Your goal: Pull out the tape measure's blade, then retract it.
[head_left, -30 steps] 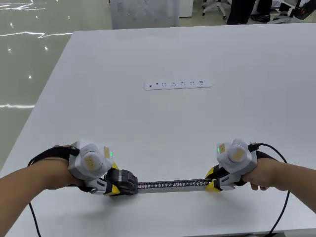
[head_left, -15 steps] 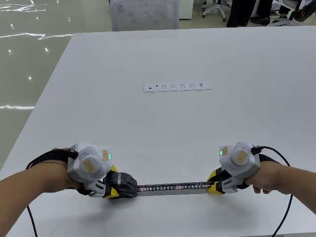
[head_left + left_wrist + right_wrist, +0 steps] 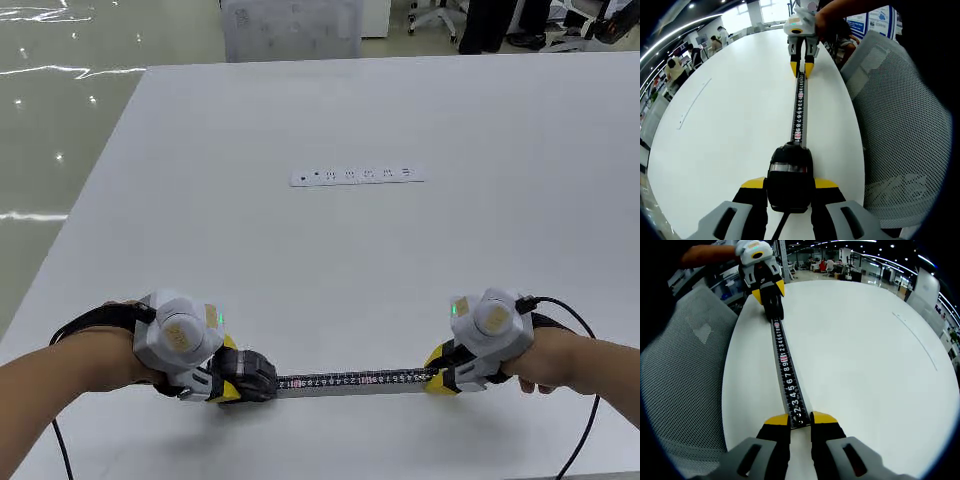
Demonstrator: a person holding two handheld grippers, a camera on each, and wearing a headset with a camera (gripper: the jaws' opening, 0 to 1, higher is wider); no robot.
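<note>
The black tape measure case (image 3: pixel 250 374) rests on the white table (image 3: pixel 330 270) near its front edge, with my left gripper (image 3: pixel 226 380) shut on it. In the left gripper view the case (image 3: pixel 791 175) sits between the yellow-tipped jaws. The marked blade (image 3: pixel 355 379) runs flat to the right from the case to my right gripper (image 3: pixel 438 379), which is shut on the blade's end. In the right gripper view the blade (image 3: pixel 785 367) stretches from my right gripper (image 3: pixel 800 421) to the case (image 3: pixel 774 309) and the left gripper (image 3: pixel 766 292). The right gripper (image 3: pixel 802 67) faces me in the left gripper view.
A white power strip (image 3: pixel 355 176) lies flat at mid-table, well beyond the grippers. The table's front edge runs just below both hands. A grey mesh chair (image 3: pixel 900 125) stands by that edge, also seen as the mesh chair (image 3: pixel 680 370). Glossy floor (image 3: pixel 50 120) lies left.
The right gripper has shifted a little to the right, drawing the blade slightly longer. The left gripper and the case have stayed about where they were.
</note>
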